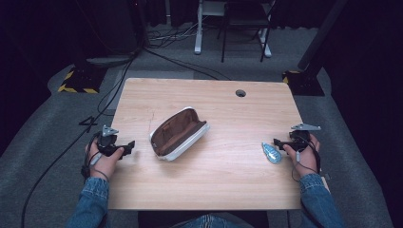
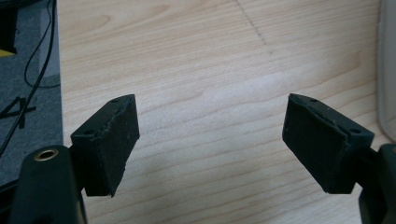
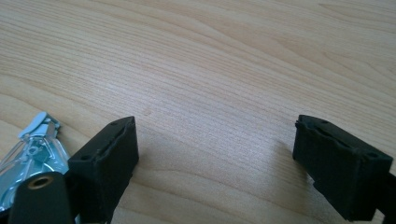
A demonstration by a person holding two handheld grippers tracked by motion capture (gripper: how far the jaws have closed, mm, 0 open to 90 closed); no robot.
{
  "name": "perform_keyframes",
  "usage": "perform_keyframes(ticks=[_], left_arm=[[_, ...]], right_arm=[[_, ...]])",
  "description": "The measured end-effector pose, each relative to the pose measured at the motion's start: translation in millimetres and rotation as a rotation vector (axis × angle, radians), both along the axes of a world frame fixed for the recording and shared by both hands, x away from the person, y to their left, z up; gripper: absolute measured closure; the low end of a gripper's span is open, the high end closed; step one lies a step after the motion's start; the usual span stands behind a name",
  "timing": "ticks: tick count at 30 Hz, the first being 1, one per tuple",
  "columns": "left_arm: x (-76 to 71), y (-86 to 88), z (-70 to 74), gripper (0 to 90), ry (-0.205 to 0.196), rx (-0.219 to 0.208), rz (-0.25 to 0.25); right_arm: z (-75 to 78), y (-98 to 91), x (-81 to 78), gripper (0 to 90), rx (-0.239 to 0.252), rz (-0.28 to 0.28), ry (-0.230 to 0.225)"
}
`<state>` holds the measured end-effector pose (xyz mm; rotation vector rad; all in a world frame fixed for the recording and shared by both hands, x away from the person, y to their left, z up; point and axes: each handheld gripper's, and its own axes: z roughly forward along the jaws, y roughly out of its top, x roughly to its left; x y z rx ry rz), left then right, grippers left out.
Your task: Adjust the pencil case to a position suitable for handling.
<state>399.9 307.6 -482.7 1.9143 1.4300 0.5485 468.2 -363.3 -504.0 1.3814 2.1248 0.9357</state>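
Your left gripper [image 1: 127, 146] and right gripper [image 1: 278, 143], jaws spread and empty, flank the open pouch [image 1: 178, 133]; bare table [image 1: 228, 185] lies around it.

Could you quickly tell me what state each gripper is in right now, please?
Left gripper: open, holding nothing, over bare table.
Right gripper: open, holding nothing; a small blue clip lies just beside one jaw.
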Motion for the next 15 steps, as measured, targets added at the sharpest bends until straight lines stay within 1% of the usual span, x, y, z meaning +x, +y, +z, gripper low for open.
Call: perform_keyframes(ticks=[1, 5, 6, 9, 10, 15], left_arm=[[0.0, 0.0, 0.0, 19.5, 0.0, 0.0, 0.0], [-3.2, -5.1, 12.0, 20.6, -0.015, -0.019, -0.01], [-3.2, -5.1, 12.0, 20.7, -0.015, -0.019, -0.01], [-5.8, -11.4, 21.8, 20.7, -0.034, -0.029, -0.027], [-5.8, -11.4, 21.8, 20.6, -0.034, -0.029, -0.027], [-8.9, -21.5, 32.0, 19.8, -0.056, -0.041, -0.056]], right_arm=[[0.0, 0.0, 0.0, 14.4, 0.0, 0.0, 0.0], [-0.1, 0.1, -0.1, 14.4, 0.0, -0.001, -0.001], [-0.1, 0.1, -0.1, 14.4, 0.0, -0.001, -0.001], [-0.1, 0.1, -0.1, 14.4, 0.0, 0.0, -0.001], [-0.1, 0.1, -0.1, 14.4, 0.0, 0.0, -0.001], [-0.1, 0.0, -0.3, 14.4, 0.0, 0.002, -0.001]])
